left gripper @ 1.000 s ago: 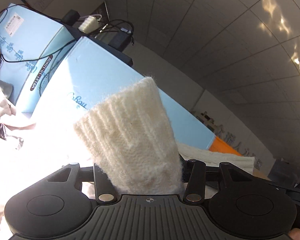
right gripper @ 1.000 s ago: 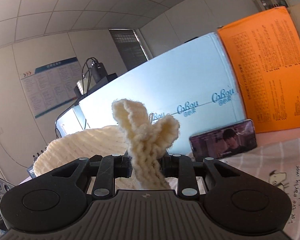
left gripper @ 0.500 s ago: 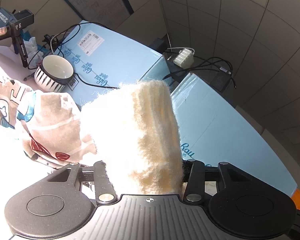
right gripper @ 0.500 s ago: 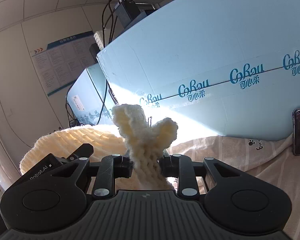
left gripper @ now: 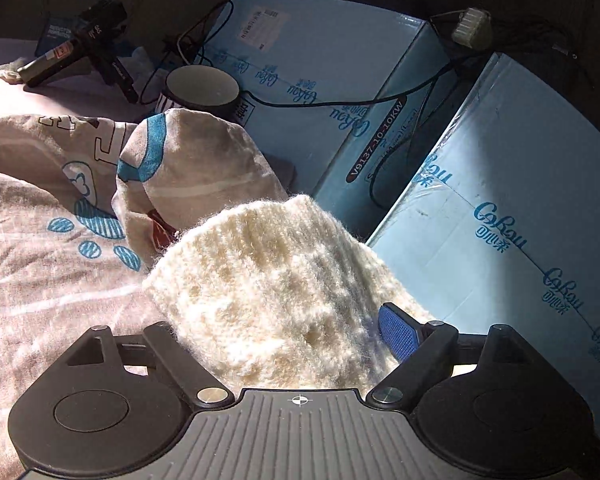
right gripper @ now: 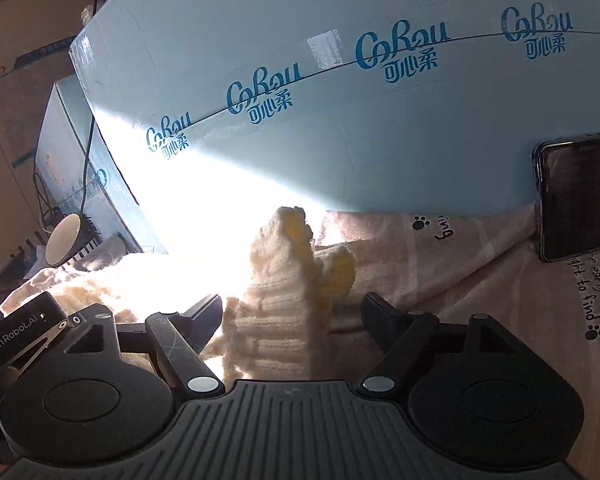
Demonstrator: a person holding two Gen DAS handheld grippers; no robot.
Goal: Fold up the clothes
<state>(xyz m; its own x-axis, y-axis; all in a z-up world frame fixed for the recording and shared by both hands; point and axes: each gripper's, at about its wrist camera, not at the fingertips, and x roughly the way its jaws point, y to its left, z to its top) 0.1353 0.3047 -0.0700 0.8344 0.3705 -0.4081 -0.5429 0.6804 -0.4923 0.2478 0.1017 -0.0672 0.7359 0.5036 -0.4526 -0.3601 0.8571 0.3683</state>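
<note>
A cream knitted garment [left gripper: 268, 280] bulges up between the spread fingers of my left gripper [left gripper: 278, 322], which is open; the blue pad [left gripper: 396, 332] of its right finger is bare beside the wool. In the right wrist view a bunched end of the same knit [right gripper: 284, 280] stands on the bed between the parted fingers of my right gripper [right gripper: 292, 304], also open. The rest of the knit [right gripper: 140, 276] spreads left in bright sun. The left gripper's body [right gripper: 24, 332] shows at the lower left of that view.
Pale blue cartons [left gripper: 500, 200] [right gripper: 340, 80] stand close behind the garment. A patterned sheet [left gripper: 40, 260] covers the bed, with a bunched printed cloth [left gripper: 192, 168]. A bowl [left gripper: 202, 88], cables, a small tripod device [left gripper: 88, 48] and a propped phone [right gripper: 580, 196] are nearby.
Both grippers have tipped down from the ceiling and boxes toward the bed. Their fingers, shut on the knit before, now stand spread, and the knit rests on the bed.
</note>
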